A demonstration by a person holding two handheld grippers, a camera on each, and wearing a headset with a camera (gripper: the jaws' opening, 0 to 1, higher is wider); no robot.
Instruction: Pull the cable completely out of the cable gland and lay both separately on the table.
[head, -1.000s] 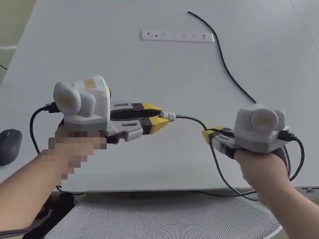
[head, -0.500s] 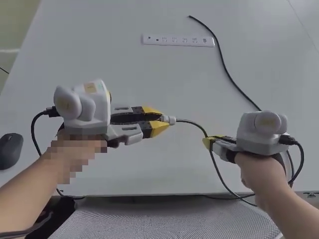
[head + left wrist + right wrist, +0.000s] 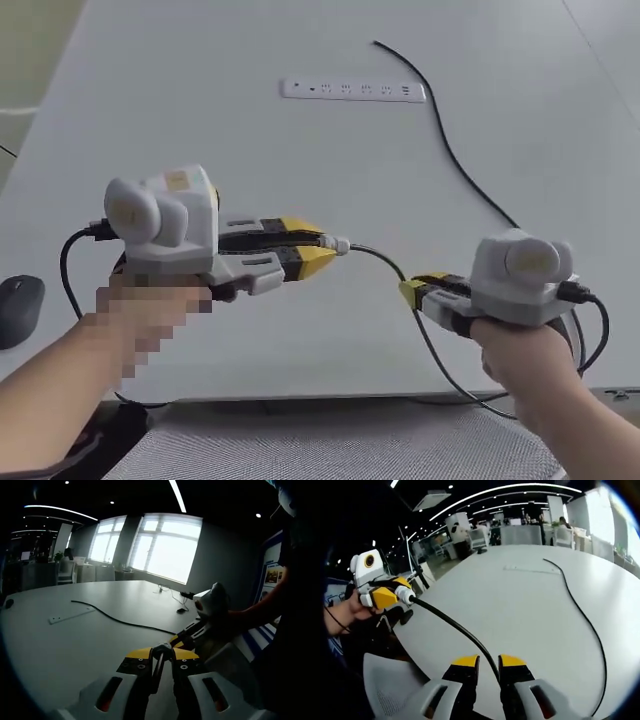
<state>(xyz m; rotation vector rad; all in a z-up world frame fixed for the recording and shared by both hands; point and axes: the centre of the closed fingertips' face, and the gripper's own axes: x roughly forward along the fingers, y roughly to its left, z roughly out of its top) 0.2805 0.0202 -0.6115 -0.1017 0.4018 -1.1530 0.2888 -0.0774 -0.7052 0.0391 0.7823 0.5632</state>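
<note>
My left gripper (image 3: pixel 322 247) is shut on the small white cable gland (image 3: pixel 341 245), which sticks out past its yellow jaw tips. A black cable (image 3: pixel 380 258) leaves the gland and curves down to my right gripper (image 3: pixel 405 290), which is shut on it. In the left gripper view the gland (image 3: pixel 162 649) sits between the jaws of the left gripper (image 3: pixel 162 656), with the right gripper (image 3: pixel 207 611) beyond. In the right gripper view the cable (image 3: pixel 452 622) runs from the right gripper (image 3: pixel 488 661) up to the gland (image 3: pixel 409 597) in the left gripper (image 3: pixel 395 596). Both are held above the table's near edge.
A white power strip (image 3: pixel 352 90) lies at the far side of the white table (image 3: pixel 250 140), with a second black cable (image 3: pixel 455 155) trailing from it toward the right. A dark mouse (image 3: pixel 18 305) sits at the left edge. A mesh chair seat (image 3: pixel 330 440) is below the near edge.
The right gripper has sunk slightly toward the near edge with the cable in it. The left gripper keeps its hold on the gland. The cable stays in the gland.
</note>
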